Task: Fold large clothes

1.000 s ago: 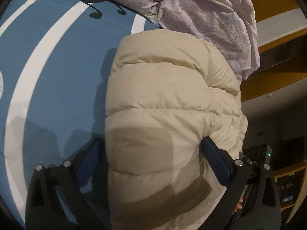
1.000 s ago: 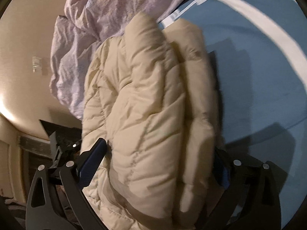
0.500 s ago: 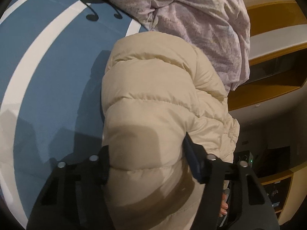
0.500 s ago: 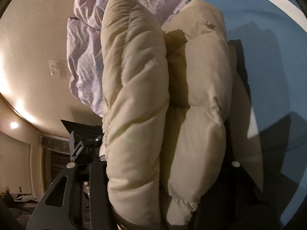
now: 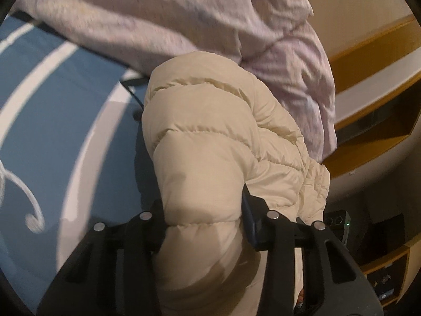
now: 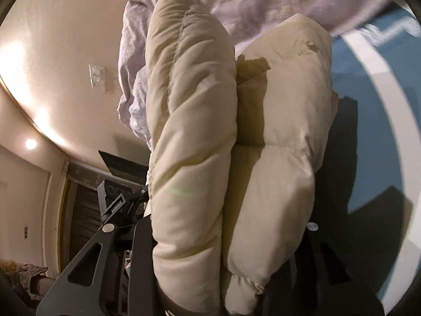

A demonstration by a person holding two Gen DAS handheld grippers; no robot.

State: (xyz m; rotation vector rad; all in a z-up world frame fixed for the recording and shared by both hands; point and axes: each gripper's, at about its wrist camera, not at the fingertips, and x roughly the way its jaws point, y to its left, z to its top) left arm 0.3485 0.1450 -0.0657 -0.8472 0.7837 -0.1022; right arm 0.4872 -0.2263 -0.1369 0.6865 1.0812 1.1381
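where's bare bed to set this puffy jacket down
Bare blue sheet lies open beside the cream jacket, bordered at the far end by the crumpled lilac duvet. In the right wrist view the same sheet is free. The far side is crowded: the duvet meets the jacket there.

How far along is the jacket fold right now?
Done: the cream puffer jacket is already doubled into thick layers. In hand: the left gripper and right gripper, jaws just closing, clamp the bundle above the blue bedspread. Left: setting it down neatly.
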